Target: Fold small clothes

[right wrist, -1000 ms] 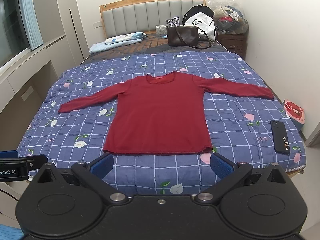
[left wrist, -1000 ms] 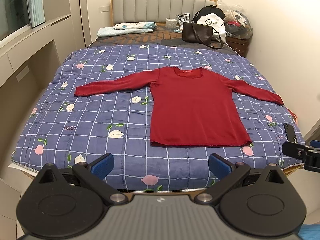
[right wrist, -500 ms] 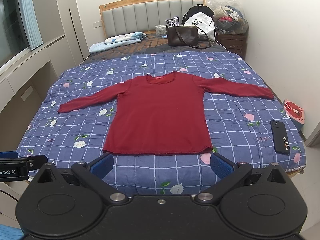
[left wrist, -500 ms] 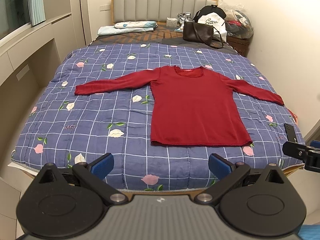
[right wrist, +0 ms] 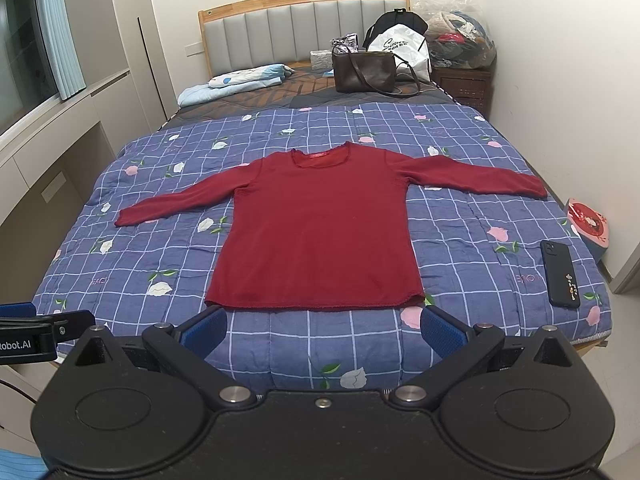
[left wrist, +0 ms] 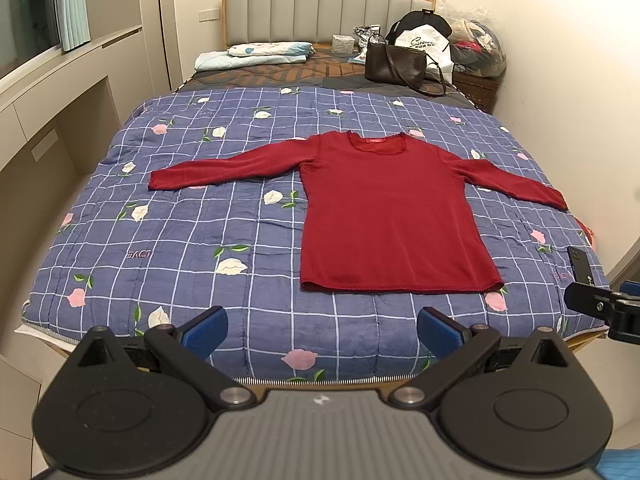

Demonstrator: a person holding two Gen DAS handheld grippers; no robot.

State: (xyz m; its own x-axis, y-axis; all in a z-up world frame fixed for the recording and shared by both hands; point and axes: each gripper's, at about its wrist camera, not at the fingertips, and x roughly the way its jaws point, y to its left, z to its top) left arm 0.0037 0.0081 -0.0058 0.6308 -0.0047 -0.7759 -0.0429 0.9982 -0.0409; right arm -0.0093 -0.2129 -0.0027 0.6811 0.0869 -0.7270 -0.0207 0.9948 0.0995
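Note:
A dark red long-sleeved top (left wrist: 384,216) (right wrist: 320,236) lies flat on the blue checked quilt (left wrist: 200,240) (right wrist: 480,232), front up, both sleeves spread sideways, hem toward me. My left gripper (left wrist: 322,332) hovers open over the foot of the bed, short of the hem and a little left of it. My right gripper (right wrist: 324,330) is also open with nothing between its blue pads (right wrist: 206,330), just short of the hem and centred on it. Part of the right gripper (left wrist: 600,308) shows at the right edge of the left wrist view.
A black phone (right wrist: 560,272) lies on the quilt near the right foot corner. A brown handbag (right wrist: 364,72), a white bag (right wrist: 400,50) and folded bedding (right wrist: 240,82) sit by the headboard. A nightstand (right wrist: 464,84) stands at the back right, cabinets along the left wall.
Both views are almost unchanged; the left gripper's view has shifted very slightly. The top lies as before and both grippers stay open.

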